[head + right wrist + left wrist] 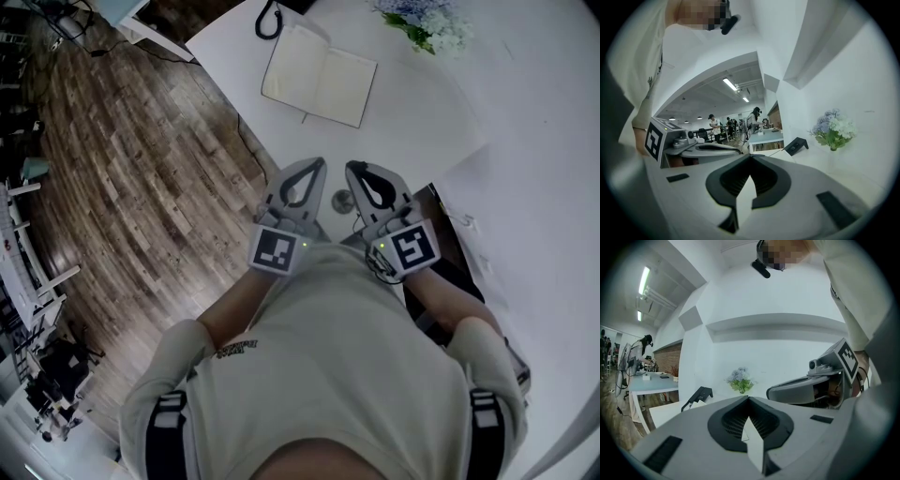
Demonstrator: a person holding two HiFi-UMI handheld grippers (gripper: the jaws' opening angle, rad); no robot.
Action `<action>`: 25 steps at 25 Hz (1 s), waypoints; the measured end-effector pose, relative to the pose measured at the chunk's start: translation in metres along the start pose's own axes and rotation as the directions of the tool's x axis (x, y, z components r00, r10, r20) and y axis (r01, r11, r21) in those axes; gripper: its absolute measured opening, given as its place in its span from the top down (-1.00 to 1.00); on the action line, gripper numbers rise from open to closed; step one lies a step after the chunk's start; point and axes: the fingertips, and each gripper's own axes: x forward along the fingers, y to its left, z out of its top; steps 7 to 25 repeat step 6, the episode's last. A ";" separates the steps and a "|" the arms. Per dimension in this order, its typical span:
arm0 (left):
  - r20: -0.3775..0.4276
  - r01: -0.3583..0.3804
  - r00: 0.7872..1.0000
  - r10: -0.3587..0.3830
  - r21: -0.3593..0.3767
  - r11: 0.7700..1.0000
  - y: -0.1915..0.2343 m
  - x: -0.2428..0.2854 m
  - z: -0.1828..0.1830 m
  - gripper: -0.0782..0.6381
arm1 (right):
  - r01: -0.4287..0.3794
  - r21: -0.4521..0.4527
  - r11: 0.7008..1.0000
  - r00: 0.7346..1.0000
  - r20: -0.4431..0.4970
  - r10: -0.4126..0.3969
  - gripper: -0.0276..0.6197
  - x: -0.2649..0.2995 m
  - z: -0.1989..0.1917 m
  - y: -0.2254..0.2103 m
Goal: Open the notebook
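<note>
The cream-paged paper notebook (319, 75) is seen lying spread open on the white table (525, 141); the task is judged done. The grey left gripper (314, 169) and right gripper (353, 171) are held pressed together, empty, by the table's near edge.

Notebook (319, 75): cream paper pages, matt and smooth; table (450, 112): white, smooth, low sheen; floor (141, 169): wood planks, visible grain (tone uneven from board to board); left gripper (316, 166) and right gripper (353, 169): grey matt plastic shells, black ribbed lining inside the jaws; shirt (328, 356): pale cloth.
</note>
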 end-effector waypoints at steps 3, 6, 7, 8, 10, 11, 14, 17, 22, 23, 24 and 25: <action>-0.011 0.000 1.000 0.000 -0.005 1.000 -0.002 -0.001 -0.001 0.78 | -0.001 0.015 1.000 1.000 -0.011 0.001 0.91 -0.001 -0.003 0.000; -0.019 0.002 1.000 -0.003 -0.008 1.000 -0.004 -0.001 -0.003 0.78 | 0.004 0.041 0.999 1.000 -0.027 -0.003 0.91 -0.002 -0.007 -0.002; -0.019 0.002 1.000 -0.003 -0.008 1.000 -0.004 -0.001 -0.003 0.78 | 0.004 0.041 0.999 1.000 -0.027 -0.003 0.91 -0.002 -0.007 -0.002; -0.019 0.002 1.000 -0.003 -0.008 1.000 -0.004 -0.001 -0.003 0.78 | 0.004 0.041 0.999 1.000 -0.027 -0.003 0.91 -0.002 -0.007 -0.002; -0.019 0.002 1.000 -0.003 -0.008 1.000 -0.004 -0.001 -0.003 0.78 | 0.004 0.041 0.999 1.000 -0.027 -0.003 0.91 -0.002 -0.007 -0.002; -0.019 0.002 1.000 -0.003 -0.008 1.000 -0.004 -0.001 -0.003 0.78 | 0.004 0.041 0.999 1.000 -0.027 -0.003 0.91 -0.002 -0.007 -0.002; -0.019 0.002 1.000 -0.003 -0.008 1.000 -0.004 -0.001 -0.003 0.78 | 0.004 0.041 0.999 1.000 -0.027 -0.003 0.91 -0.002 -0.007 -0.002; -0.019 0.002 1.000 -0.003 -0.008 1.000 -0.004 -0.001 -0.003 0.78 | 0.004 0.041 0.999 1.000 -0.027 -0.003 0.91 -0.002 -0.007 -0.002; -0.019 0.002 1.000 -0.003 -0.008 1.000 -0.004 -0.001 -0.003 0.78 | 0.004 0.041 0.999 1.000 -0.027 -0.003 0.91 -0.002 -0.007 -0.002; -0.019 0.002 1.000 -0.003 -0.008 1.000 -0.004 -0.001 -0.003 0.78 | 0.004 0.041 0.999 1.000 -0.027 -0.003 0.91 -0.002 -0.007 -0.002; -0.019 0.002 1.000 -0.003 -0.008 1.000 -0.004 -0.001 -0.003 0.78 | 0.004 0.041 0.999 1.000 -0.027 -0.003 0.91 -0.002 -0.007 -0.002; -0.019 0.002 1.000 -0.003 -0.008 1.000 -0.004 -0.001 -0.003 0.78 | 0.004 0.041 0.999 1.000 -0.027 -0.003 0.91 -0.002 -0.007 -0.002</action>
